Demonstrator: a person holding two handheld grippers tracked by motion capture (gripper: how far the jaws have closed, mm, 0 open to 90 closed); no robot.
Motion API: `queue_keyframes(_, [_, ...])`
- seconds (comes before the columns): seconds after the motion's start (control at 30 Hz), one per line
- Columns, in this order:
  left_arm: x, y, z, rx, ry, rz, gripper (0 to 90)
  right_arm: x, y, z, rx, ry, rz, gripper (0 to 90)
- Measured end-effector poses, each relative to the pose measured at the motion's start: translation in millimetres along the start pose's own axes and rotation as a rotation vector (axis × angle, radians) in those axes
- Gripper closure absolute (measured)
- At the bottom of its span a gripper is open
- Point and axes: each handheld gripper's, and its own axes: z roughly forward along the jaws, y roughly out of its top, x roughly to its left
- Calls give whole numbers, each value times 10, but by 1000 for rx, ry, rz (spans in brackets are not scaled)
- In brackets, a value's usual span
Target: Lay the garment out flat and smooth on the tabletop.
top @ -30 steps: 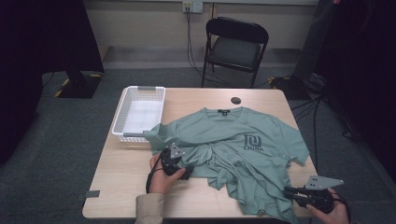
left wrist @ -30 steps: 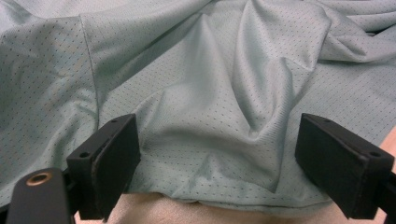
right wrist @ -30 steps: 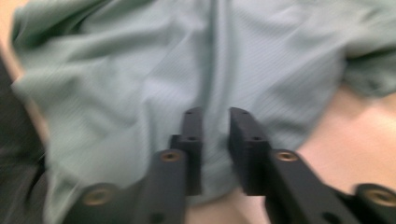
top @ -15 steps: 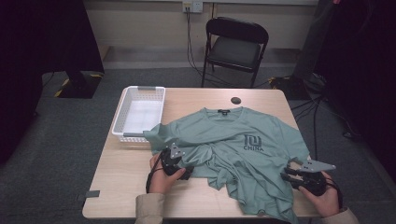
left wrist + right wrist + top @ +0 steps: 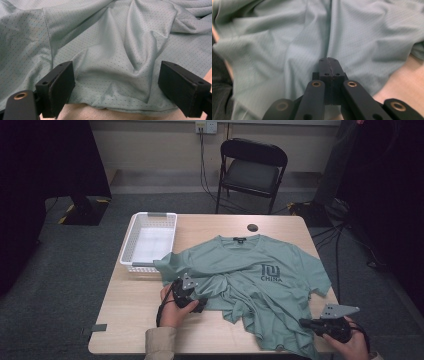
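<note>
Clearly, "CHINA" is printed under a logo on the green T-shirt (image 5: pixel 260 270).

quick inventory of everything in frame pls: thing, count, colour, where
T-shirt: 1, grey-green with dark print, spread rumpled across the table's middle and right, hem at the near edge.
Basket: 1, white plastic, far left of the table, a sleeve over its near corner.
Small round object: 1, dark, far edge of the table; cannot tell what it is.
Table: 1, light wood.
Folding chair: 1, black, behind the table.
Wall outlet: 1, white, with cables running down.
Left gripper: 1, black, jaws open astride a fold of the shirt.
Right gripper: 1, black, jaws just closed together, at the shirt's near right hem.
Hands: 2, one on each gripper.
</note>
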Motion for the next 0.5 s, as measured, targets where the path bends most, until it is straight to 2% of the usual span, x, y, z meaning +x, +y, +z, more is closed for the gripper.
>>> queue_keyframes(0.07, [0, 0, 0, 0, 0, 0, 132, 13, -13, -16, -3, -4, 1, 900])
queue_keyframes(0.1, [0, 0, 0, 0, 0, 0, 132, 10, -11, -41, -24, -29, 5, 825])
queue_keyframes(0.13, [-1, 0, 0, -1, 1, 0, 132, -43, 17, -64, -53, -74, 18, 755])
queue_keyframes(0.23, [0, 0, 0, 0, 0, 0, 132, -143, 48, -29, -61, -109, 36, 716])
queue_keyframes(0.3, [-1, 0, 0, 0, 0, -1, 132, -204, 87, 25, -60, -122, 40, 673])
queue_keyframes(0.37, [1, 0, 1, 0, 0, -1, 132, -211, 141, 89, -54, -115, 33, 652])
queue_keyframes(0.43, [0, 0, 1, 0, 0, -1, 132, -172, 191, 169, -26, -118, 11, 678])
queue_keyframes(0.5, [0, 0, 1, 0, 0, -1, 132, -170, 202, 238, -31, -100, 27, 704])
